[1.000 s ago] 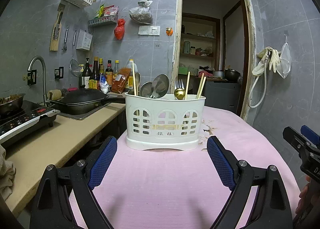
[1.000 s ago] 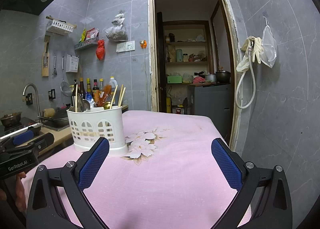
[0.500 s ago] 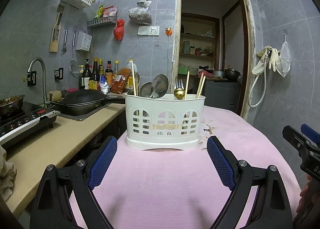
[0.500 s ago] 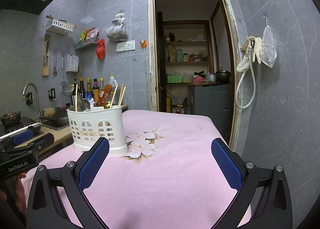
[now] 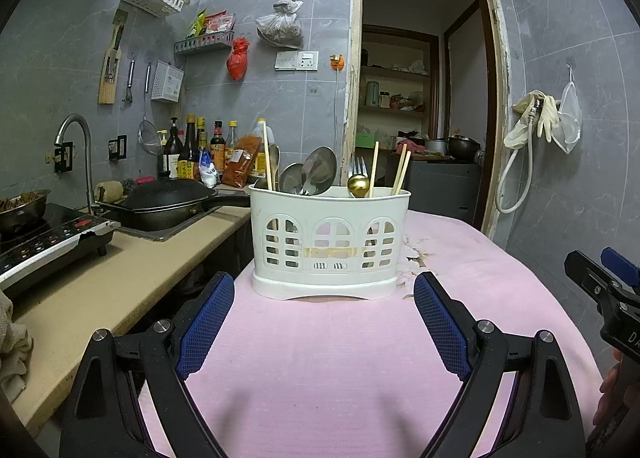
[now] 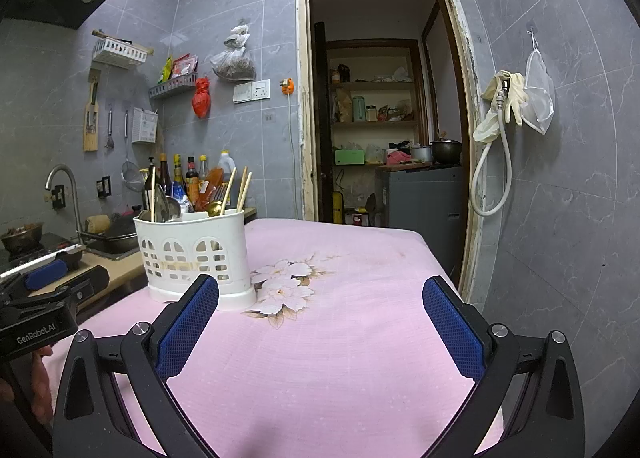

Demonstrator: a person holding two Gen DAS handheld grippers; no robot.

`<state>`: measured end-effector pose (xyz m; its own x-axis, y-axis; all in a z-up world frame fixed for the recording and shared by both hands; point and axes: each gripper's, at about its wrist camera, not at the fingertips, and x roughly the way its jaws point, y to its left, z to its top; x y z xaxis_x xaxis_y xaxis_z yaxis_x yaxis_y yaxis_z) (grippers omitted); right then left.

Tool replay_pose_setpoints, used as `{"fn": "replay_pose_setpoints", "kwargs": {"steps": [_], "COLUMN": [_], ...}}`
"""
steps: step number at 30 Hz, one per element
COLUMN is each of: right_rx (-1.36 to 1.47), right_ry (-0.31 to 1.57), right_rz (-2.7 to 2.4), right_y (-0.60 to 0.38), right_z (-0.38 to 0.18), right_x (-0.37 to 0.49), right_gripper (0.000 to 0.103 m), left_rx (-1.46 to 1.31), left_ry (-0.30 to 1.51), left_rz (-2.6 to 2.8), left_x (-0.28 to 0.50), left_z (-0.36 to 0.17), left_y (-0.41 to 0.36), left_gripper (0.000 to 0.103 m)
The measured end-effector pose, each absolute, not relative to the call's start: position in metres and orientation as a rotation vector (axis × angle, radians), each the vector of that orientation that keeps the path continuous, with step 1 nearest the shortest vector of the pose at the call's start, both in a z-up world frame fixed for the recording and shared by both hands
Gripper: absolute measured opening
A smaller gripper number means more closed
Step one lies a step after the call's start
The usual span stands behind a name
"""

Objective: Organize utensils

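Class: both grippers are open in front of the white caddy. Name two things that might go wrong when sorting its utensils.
1. The utensil caddy looks light and stands on a soft pink cloth; pulling a chopstick might tip or drag it.
2. Spoons, fork and chopsticks crowd together, so the left gripper may snag a neighbour.

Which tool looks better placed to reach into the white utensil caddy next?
Left, probably. The left tool is open and faces the white slotted plastic caddy squarely, centred between its fingers. The right tool is also open, but the caddy sits off to its left, beyond its fingers.
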<state>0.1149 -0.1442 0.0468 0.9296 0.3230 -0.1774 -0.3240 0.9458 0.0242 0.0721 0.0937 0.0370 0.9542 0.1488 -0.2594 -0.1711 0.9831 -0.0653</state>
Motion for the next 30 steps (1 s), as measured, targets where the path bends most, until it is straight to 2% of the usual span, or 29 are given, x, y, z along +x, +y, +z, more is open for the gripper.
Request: {"fn": "replay_pose_setpoints", "kwargs": {"steps": [30], "right_rx": [-0.006], "right_ry": [0.188], "right_rz": [0.333], "right_y": [-0.1423], "right_z": [0.0431], "right_x": [0.1132], "right_gripper": [0.103], "left_rx": [-0.079], "left_ry": [0.234], "left_rz": [0.155], "left_x": [0.0689], "left_z": [0.0337], "left_y": [0.0950], "left_gripper": [0.088]}}
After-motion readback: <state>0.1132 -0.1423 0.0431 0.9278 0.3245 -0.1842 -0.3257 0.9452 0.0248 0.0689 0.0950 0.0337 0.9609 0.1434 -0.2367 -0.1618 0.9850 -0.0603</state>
